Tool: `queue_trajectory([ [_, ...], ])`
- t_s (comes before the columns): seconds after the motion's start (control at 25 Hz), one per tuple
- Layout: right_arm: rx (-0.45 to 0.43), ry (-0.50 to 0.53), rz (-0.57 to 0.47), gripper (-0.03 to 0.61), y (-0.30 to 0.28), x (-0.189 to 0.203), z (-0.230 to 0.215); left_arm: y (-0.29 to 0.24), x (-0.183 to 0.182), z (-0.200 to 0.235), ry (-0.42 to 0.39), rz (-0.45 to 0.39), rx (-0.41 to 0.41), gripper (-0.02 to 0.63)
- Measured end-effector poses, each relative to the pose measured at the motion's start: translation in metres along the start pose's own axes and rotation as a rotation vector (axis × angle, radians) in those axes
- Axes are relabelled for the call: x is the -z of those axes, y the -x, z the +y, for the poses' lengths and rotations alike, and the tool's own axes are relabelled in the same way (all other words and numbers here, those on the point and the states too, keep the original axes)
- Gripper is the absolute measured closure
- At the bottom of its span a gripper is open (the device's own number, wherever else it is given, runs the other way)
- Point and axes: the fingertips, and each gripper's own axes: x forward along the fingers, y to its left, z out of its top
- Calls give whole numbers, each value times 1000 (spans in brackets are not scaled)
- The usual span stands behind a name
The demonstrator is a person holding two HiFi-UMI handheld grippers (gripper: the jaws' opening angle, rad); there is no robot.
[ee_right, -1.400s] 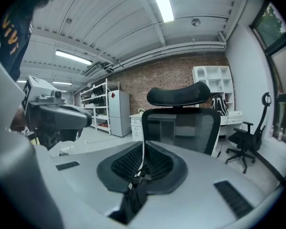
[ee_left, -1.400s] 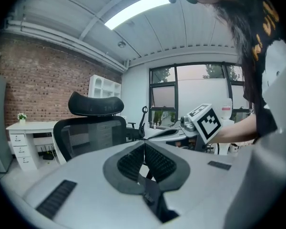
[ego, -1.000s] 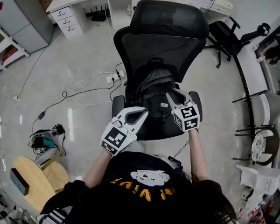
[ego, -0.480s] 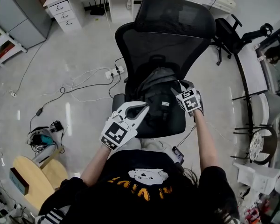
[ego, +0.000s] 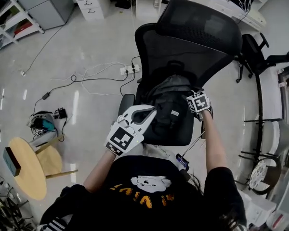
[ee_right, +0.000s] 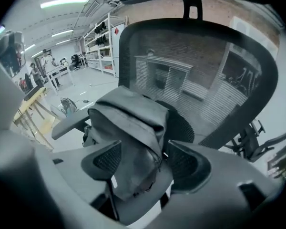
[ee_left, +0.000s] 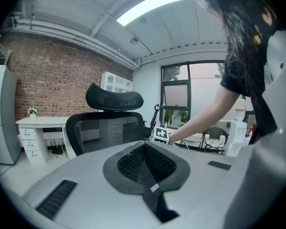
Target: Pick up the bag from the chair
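The bag, dark grey and slumped, sits on the seat of the black mesh chair, its top flap folded over. From above, the right gripper is only seen pressed to the bag's right side. Its own view shows the jaws apart with a fold of the bag between them. The left gripper hovers at the seat's front left, jaws closed together on nothing.

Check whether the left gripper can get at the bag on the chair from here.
Probably yes. The left gripper sits right beside the bag on the chair seat, nothing between them; the right gripper straddles the bag's other side, jaws apart. The left jaws are together, so they must open first.
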Motion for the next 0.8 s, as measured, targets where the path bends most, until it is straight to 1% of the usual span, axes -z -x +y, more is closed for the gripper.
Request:
queue_trajectory([
  [0.12,-28,2,20,281,-15,2,-6,-3,0,2,14,11,-51,606],
  [0.24,-67,-2,33,281,-31,6,-4,-3,2,2,28,21,-100,606],
  [0.36,-94,-24,36,281,-42,13,0,-3,5,-2,35,38,-140,606],
  [0.48,-108,-61,18,284,-52,15,1,-3,7,-5,38,55,-173,606],
  [0.64,-137,-68,-4,346,-51,12,6,1,9,-7,45,68,-213,606],
  [0.76,-178,-70,-52,436,-46,11,21,5,12,-8,48,78,-237,606],
  [0.8,-187,-76,-70,456,-43,12,25,5,13,-9,48,81,-243,606],
])
